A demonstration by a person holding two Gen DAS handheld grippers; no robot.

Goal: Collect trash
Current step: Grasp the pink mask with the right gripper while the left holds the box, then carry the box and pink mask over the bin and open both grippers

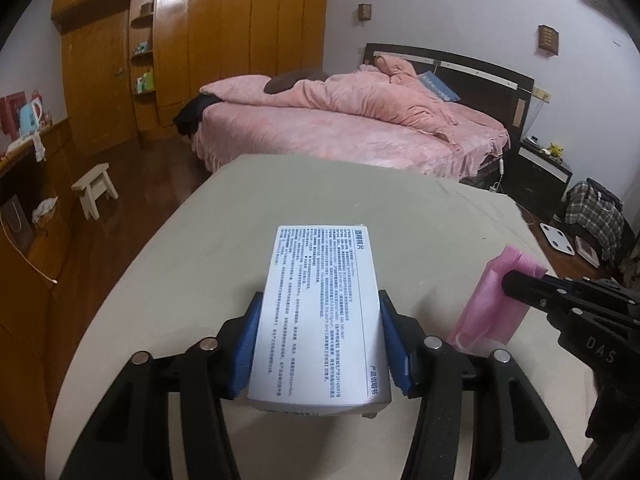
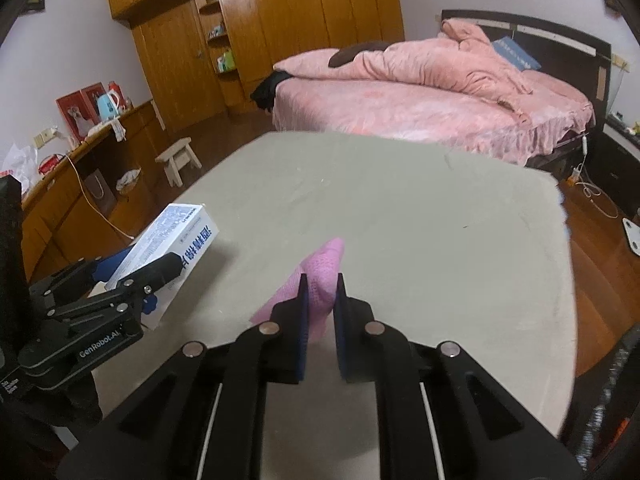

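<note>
The left tool [image 1: 318, 336] is clenched on a white box [image 1: 320, 312] printed with text, its long axis running straight out between the blue pads [image 1: 390, 336] toward the top of the frame. In the lower centre of the right wrist view, the right tool [image 2: 320, 300] is clamped on a pink cloth-like piece [image 2: 320, 276], pinched near its middle. Both things seem lifted clear of the grey counter [image 1: 200, 264], whose surface ahead looks bare. No bin shows in either view, so I judge the next move a carry off the counter's edge; the two tools hang just beside each other, so swing them apart
</note>
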